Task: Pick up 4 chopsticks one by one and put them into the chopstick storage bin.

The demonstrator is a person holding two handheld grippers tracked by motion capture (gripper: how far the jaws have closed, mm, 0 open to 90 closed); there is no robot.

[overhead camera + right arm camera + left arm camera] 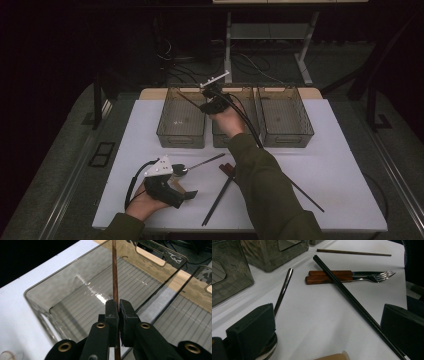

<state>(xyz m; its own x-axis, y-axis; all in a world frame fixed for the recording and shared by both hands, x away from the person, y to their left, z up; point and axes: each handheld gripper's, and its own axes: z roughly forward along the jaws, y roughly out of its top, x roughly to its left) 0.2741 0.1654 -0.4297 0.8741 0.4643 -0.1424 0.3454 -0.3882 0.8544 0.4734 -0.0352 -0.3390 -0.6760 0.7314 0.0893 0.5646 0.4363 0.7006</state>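
Jaws of the right gripper [118,308] are pinched tight on a thin brown wooden chopstick [114,270], which runs straight up between the pads and out past them over the leftmost clear smoky plastic bin [82,312]. In the high view that right gripper [209,102] is held above the row of three bins at the far side of the white counter [330,170], with the chopstick [189,101] slanting out to the left of it over the left bin [181,134]; the middle bin [246,95] and the right bin [287,135] stand just beside it. The chopstick is off the counter, carried in the air, and its far tip hangs over the ribbed floor of the left bin.

The left gripper [187,195] rests low at the near left of the counter, its jaws standing wide with nothing between them. A metal spoon with a slim handle [284,287] lies just beside its left jaw, the handle pointing toward the bins. Ahead of it lie a pair of long black chopsticks [352,300], crossing over two wooden-handled pieces of cutlery [329,276], one of them a steel fork [379,277]. A second brown chopstick [354,252] lies farther off on the counter, apart from the rest.
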